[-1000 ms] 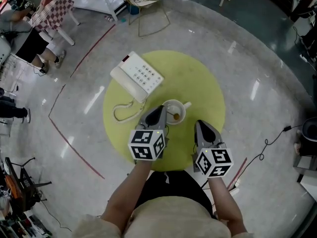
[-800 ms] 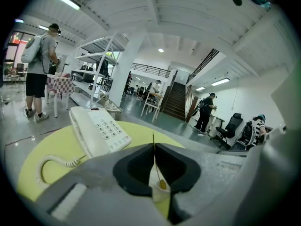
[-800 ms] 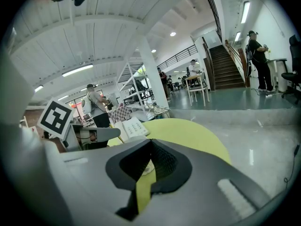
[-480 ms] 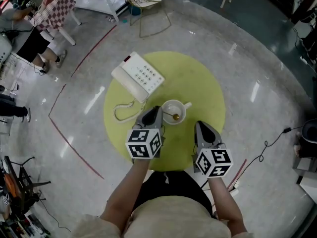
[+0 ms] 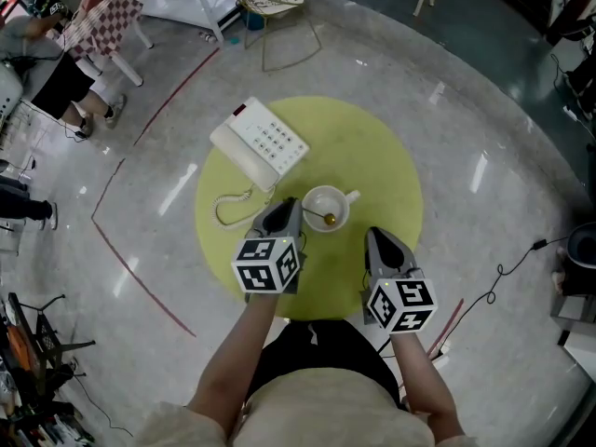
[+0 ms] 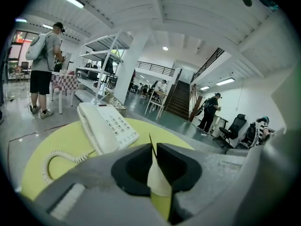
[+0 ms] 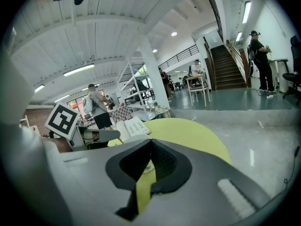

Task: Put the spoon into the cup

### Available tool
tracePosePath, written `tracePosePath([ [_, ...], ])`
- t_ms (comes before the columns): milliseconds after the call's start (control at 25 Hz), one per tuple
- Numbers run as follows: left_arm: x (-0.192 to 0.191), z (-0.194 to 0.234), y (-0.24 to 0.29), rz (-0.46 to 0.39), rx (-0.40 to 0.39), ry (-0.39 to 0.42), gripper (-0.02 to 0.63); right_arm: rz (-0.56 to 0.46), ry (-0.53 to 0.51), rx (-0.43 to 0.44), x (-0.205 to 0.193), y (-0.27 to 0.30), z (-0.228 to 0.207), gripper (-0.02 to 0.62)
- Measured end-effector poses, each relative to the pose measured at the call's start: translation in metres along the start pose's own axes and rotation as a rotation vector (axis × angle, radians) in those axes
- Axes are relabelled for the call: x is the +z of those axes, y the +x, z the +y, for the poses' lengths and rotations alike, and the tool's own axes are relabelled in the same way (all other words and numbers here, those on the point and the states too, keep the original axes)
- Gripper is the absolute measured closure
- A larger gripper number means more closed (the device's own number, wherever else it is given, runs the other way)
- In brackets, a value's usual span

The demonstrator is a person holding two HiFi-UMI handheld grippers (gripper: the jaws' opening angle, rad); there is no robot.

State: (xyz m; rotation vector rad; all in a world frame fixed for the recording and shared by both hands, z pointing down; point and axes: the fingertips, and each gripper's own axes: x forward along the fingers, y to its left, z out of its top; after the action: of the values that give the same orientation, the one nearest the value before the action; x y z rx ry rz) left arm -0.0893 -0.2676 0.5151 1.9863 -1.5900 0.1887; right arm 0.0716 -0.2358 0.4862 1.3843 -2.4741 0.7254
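spoon (image 5: pixel 330 219) in cup (image 5: pixel 321 198), handle toward left gripper (image 5: pixel 291 206)

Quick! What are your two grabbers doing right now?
Left gripper: closed on the spoon.
Right gripper: closed, holding nothing.

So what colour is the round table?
The round table is plain yellow-green; the head view shows it best.

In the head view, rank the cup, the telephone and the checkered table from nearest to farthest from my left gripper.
1. Cup, spoon inside, just right of the left gripper.
2. Telephone, ahead and slightly left.
3. Checkered table, far off, upper left.
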Motion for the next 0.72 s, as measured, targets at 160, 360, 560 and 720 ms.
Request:
tracePosePath([
  [160, -0.001, 0.0, -0.001, 0.003, -0.004, 0.005, 0.575, -0.005, -0.002, 0.0, 0.0, -0.002, 0.002, 0.594],
  [360, -0.007, 0.001, -0.004, 0.024, -0.012, 0.01, 0.551, -0.007, -0.005, -0.004, 0.0, -0.005, 0.004, 0.594],
  [560, -0.013, 0.006, -0.01, 0.039, -0.015, -0.002, 0.515, -0.011, -0.007, -0.007, -0.001, -0.007, 0.007, 0.594],
  [720, -0.019, 0.011, -0.018, 0.045, -0.009, -0.015, 0.512, -0.012, -0.01, -0.004, -0.004, -0.01, 0.013, 0.594],
])
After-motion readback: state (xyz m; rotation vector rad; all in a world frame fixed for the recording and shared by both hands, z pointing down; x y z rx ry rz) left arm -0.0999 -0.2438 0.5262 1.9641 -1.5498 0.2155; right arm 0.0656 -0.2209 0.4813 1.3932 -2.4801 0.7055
